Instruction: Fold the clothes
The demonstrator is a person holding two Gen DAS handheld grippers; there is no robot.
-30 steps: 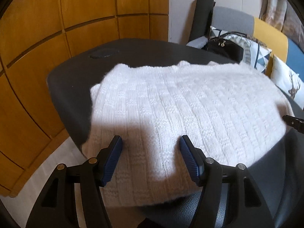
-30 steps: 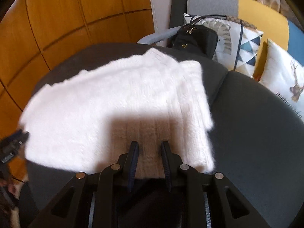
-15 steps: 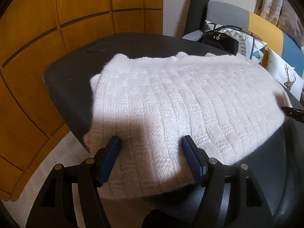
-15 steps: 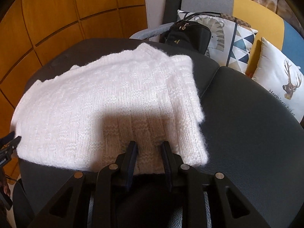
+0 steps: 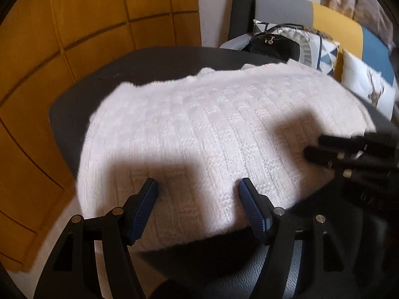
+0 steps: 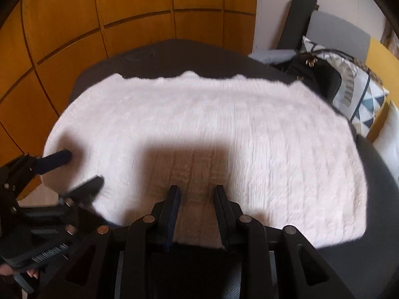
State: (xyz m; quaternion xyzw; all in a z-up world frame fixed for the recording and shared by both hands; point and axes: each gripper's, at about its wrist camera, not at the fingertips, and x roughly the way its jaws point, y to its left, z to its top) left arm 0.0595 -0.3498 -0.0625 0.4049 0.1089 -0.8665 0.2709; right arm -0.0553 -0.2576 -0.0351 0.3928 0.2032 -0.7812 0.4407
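A white knitted sweater (image 5: 214,134) (image 6: 204,124) lies folded flat on a dark grey cushioned seat (image 5: 74,114) (image 6: 374,261). My left gripper (image 5: 197,183) hovers open over the sweater's near left edge, its blue pads wide apart and pressing on nothing. It shows in the right wrist view as the left gripper (image 6: 83,167) at the sweater's left end. My right gripper (image 6: 196,189) is over the middle of the near edge with its jaws opening; knit shows in the gap, not pinched. In the left wrist view the right gripper (image 5: 315,146) reaches in from the right.
Wooden wall panels (image 5: 99,25) stand behind and to the left, with pale floor (image 5: 62,214) below the seat's left edge. A black handbag (image 6: 314,77) and patterned cushions (image 6: 359,92) rest against a grey, yellow and blue sofa back (image 5: 336,17) at the far right.
The right gripper has slid left along the sweater's near edge to its middle, with its jaws a little wider. The left gripper has moved slightly inward, and each gripper now shows more in the other's view.
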